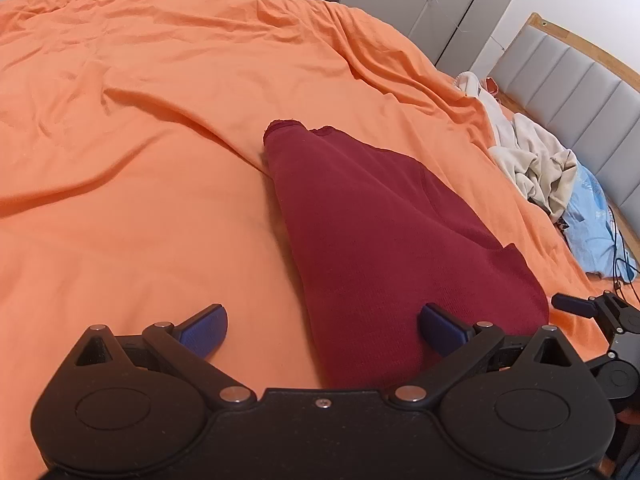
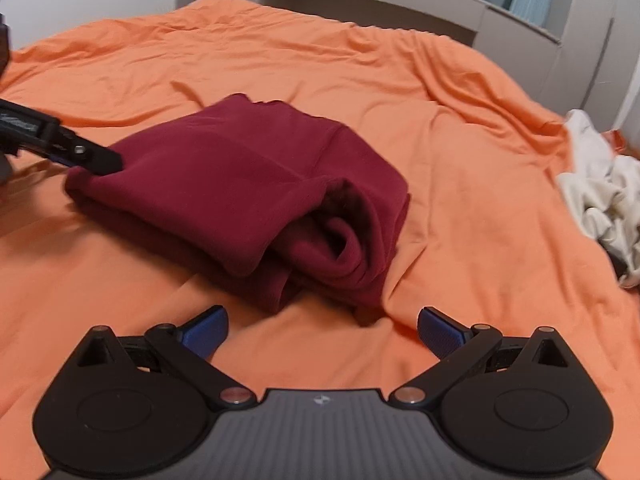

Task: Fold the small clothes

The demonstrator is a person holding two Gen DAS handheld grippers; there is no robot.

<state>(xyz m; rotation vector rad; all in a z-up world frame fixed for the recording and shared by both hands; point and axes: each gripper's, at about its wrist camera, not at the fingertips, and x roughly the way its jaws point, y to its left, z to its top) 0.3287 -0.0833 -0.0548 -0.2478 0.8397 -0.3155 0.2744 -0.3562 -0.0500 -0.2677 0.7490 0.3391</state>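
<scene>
A dark red garment (image 1: 384,232) lies folded on the orange bedsheet (image 1: 160,160). My left gripper (image 1: 322,326) is open, its right blue finger (image 1: 438,326) over the garment's near end, its left one over bare sheet. In the right wrist view the garment (image 2: 240,184) is a thick folded bundle with an open rolled end facing me. My right gripper (image 2: 322,328) is open and empty, just short of the bundle. The left gripper's finger (image 2: 96,158) touches the bundle's left corner. The right gripper (image 1: 592,312) shows at the left wrist view's right edge.
A heap of cream and light blue clothes (image 1: 552,184) lies at the bed's right side by the grey padded headboard (image 1: 576,80); it also shows in the right wrist view (image 2: 600,188). Black cables (image 1: 620,256) trail nearby. Grey cabinets (image 2: 380,0) stand beyond the bed.
</scene>
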